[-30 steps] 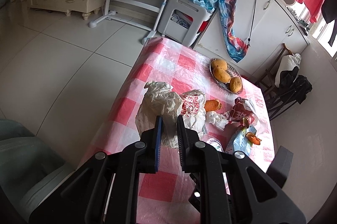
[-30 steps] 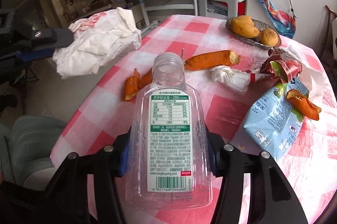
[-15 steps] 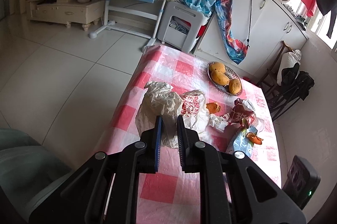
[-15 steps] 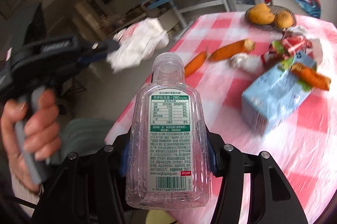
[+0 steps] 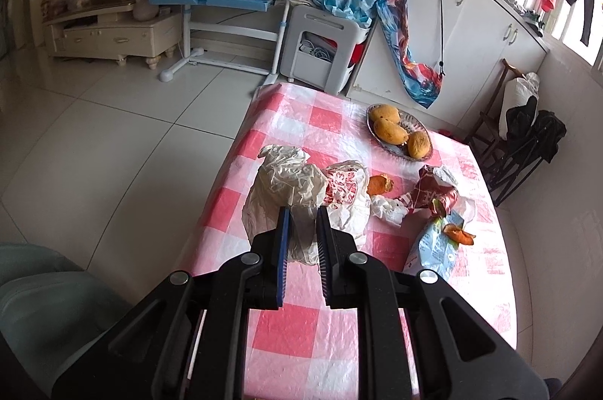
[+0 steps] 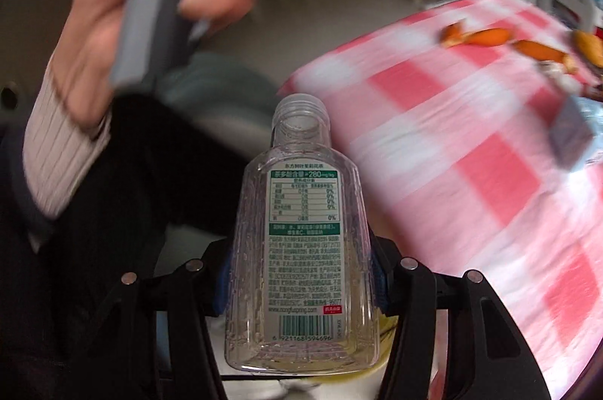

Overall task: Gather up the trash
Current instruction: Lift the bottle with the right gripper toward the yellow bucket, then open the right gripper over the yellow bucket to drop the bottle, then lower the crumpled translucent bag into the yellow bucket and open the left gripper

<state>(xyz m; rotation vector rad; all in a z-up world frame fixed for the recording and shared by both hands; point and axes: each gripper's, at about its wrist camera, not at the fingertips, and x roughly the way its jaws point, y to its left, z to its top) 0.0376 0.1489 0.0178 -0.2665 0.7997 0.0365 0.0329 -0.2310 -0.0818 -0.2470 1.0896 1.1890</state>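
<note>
The right gripper (image 6: 301, 287) gripped a clear bottle (image 6: 301, 241), its base cut off. The left gripper (image 5: 302, 217) pinched a crumpled plastic bag (image 5: 301, 193) that hid part of a carrot (image 5: 380, 184); the right view's tabletop (image 6: 471, 174) was blurred.

Empty clear bottle (image 6: 301, 249) uncapped, neck forward; crumpled white bag (image 5: 301, 196) hanging above tablecloth

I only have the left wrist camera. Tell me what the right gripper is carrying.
Observer: The right gripper is shut on a clear plastic bottle, with the label facing the camera.
Operator: My left gripper pinches the white plastic bag. Report whether that bottle is capped.
Observer: No cap; its threaded mouth is open.
Operator: Say what else shows there.
Observer: A hand in a striped sleeve grips a grey handle, upper left in the right wrist view.
</note>
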